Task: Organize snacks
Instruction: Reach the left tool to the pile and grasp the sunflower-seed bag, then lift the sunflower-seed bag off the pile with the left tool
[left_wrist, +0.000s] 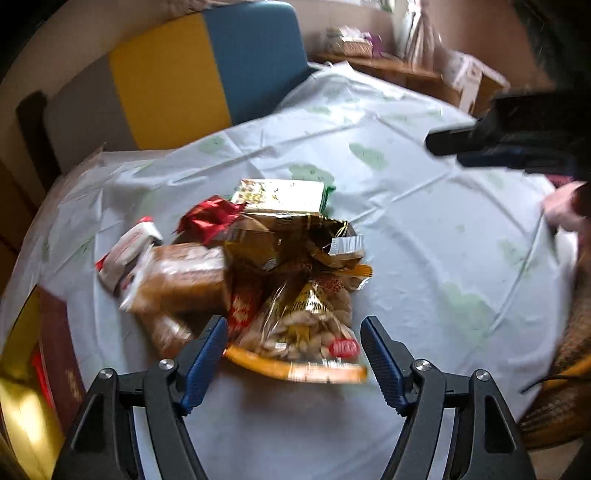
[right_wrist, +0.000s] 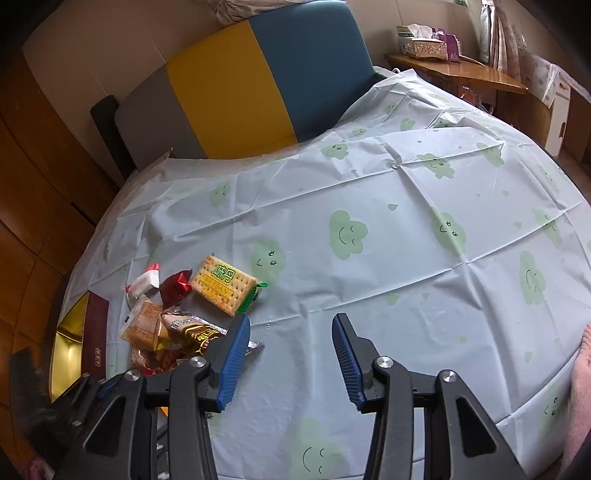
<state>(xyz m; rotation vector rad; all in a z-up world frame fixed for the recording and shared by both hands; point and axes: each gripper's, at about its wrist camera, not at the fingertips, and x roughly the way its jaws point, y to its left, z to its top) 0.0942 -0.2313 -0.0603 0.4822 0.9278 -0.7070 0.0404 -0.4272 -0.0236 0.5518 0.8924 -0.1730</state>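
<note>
The snack pile crowded the worktop's left part, with a box just beyond it, perhaps touching. Rightward the cloth lay bare, leaving a tool free passage.

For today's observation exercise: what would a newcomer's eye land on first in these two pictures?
First, the heap of snack packets on the cloud-print tablecloth, with a bag of nuts just ahead of the open left gripper. Next, the yellow cracker pack at the heap's far edge, and the yellow-and-blue chair behind the table.
</note>
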